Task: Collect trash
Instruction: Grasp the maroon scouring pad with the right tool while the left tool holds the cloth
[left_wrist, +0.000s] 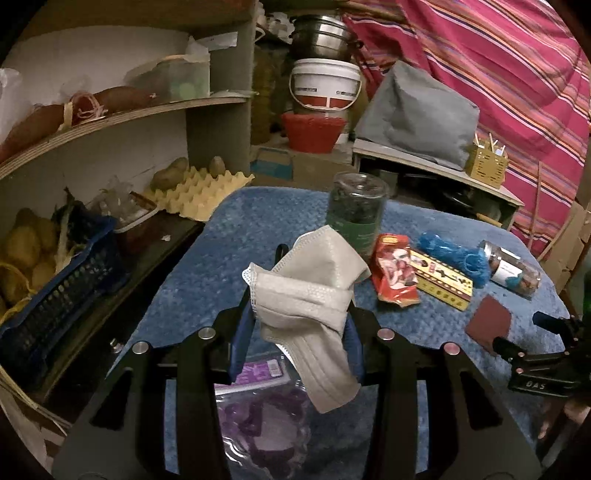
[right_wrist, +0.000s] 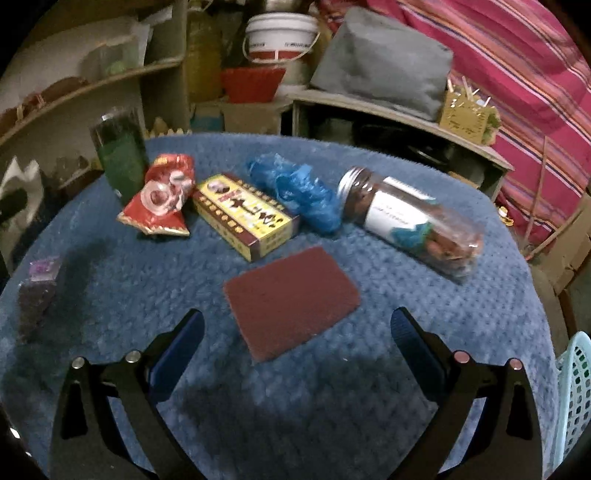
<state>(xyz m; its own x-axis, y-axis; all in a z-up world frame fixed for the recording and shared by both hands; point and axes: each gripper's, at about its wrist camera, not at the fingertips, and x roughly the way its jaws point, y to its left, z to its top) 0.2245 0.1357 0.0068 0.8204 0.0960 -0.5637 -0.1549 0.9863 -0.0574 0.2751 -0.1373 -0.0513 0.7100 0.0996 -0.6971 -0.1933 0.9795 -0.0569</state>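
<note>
My left gripper (left_wrist: 295, 317) is shut on a crumpled grey face mask (left_wrist: 310, 295) and holds it above the blue tablecloth (left_wrist: 229, 251). A clear plastic pack with purple contents (left_wrist: 258, 406) lies under it. My right gripper (right_wrist: 295, 332) is open and empty, low over the cloth, with a dark red scouring pad (right_wrist: 291, 302) between and just beyond its fingers. Further back lie a red snack wrapper (right_wrist: 159, 199), a yellow box (right_wrist: 243, 214), a crumpled blue plastic bag (right_wrist: 295, 192) and a clear jar on its side (right_wrist: 410, 218).
A dark green jar (right_wrist: 118, 155) stands upright at the back left of the table. A light blue basket (right_wrist: 576, 398) is at the right edge. Shelves with potatoes and an egg tray (left_wrist: 199, 192) stand left. Buckets, a grey cushion (left_wrist: 417, 114) and a striped cloth are behind.
</note>
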